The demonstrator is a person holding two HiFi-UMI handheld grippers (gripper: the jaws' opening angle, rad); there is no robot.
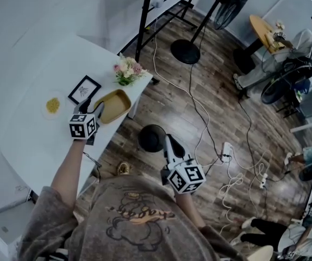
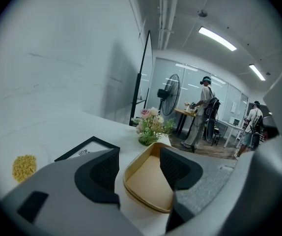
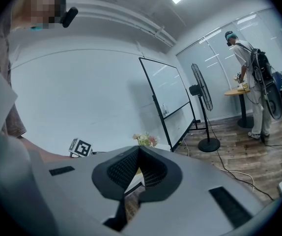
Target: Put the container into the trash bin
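The left gripper (image 2: 138, 167) has its jaws wide apart and grips nothing. The container (image 2: 148, 183) lies on the table (image 1: 31, 124) directly ahead. Its left rim stands between the jaws, and its long axis runs away toward the flowers (image 2: 151, 126). The right gripper (image 3: 139, 154), jaws together and empty, is farther off.

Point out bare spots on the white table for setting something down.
Free: the wide table stretch beyond the picture frame and flowers; also the strip between the yellow heap and the person. Crowded: the edge around the container, with the left hand-held gripper at it.
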